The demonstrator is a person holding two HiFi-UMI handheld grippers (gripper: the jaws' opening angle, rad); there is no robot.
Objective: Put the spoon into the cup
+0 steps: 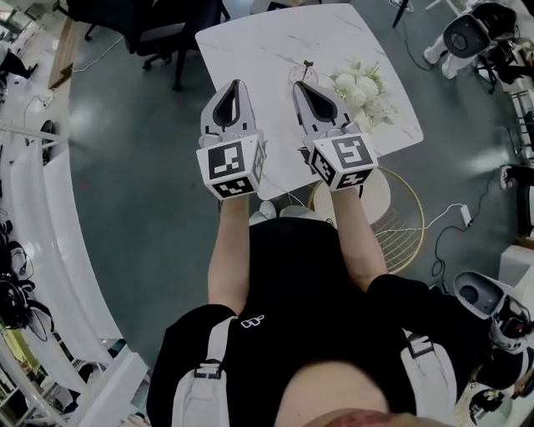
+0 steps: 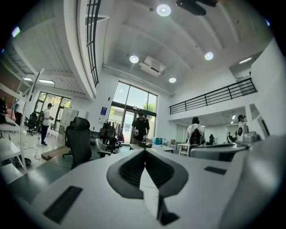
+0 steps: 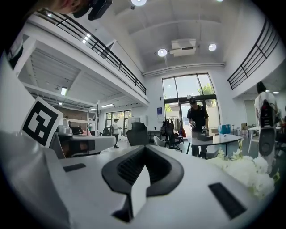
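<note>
In the head view my two grippers are held side by side, level, above the near part of a white marble table (image 1: 250, 50). The left gripper (image 1: 236, 83) is shut with nothing between its jaws, as the left gripper view also shows for this gripper (image 2: 144, 150). The right gripper (image 1: 299, 84) has its jaws together and empty too, which the right gripper view confirms (image 3: 145, 146). A thin dark object (image 1: 307, 65) shows on the table just past the right gripper's tip; I cannot tell what it is. No cup or spoon is clearly visible.
A bunch of white flowers (image 1: 359, 87) lies on the table's right side, close to the right gripper, and shows in the right gripper view (image 3: 243, 172). A black office chair (image 1: 158, 25) stands beyond the table. A round gold-rimmed stool (image 1: 396, 217) stands at my right.
</note>
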